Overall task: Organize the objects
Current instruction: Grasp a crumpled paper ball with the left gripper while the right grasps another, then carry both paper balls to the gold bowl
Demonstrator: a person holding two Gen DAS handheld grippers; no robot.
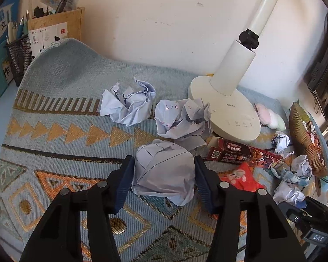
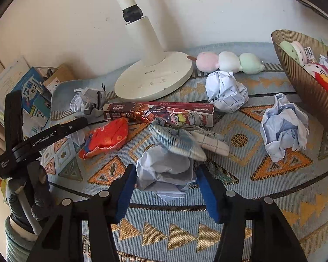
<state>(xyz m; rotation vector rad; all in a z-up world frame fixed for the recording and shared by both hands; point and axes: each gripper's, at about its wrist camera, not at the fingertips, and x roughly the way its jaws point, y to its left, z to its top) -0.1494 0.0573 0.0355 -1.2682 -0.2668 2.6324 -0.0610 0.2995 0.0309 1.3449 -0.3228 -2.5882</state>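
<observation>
My left gripper (image 1: 164, 170) is shut on a crumpled ball of lined paper (image 1: 164, 172), pads touching both its sides, just over the patterned mat (image 1: 54, 131). Two more crumpled papers (image 1: 129, 104) (image 1: 181, 122) lie beyond it. My right gripper (image 2: 166, 179) is shut on another crumpled paper ball (image 2: 164, 174), with a plaid cloth piece (image 2: 181, 139) just past it. Further paper balls (image 2: 227, 91) (image 2: 282, 126) lie to the right. The left gripper's body also shows at the left of the right wrist view (image 2: 43, 137).
A white lamp base (image 1: 225, 111) stands at the back. A long snack box (image 2: 164, 109) and a red packet (image 2: 107, 137) lie in the middle. A brown ribbed basket (image 2: 306, 83) holds toys at the right. A plush skewer (image 2: 229, 62) lies by the wall. Pen holders (image 1: 21, 54) and books stand left.
</observation>
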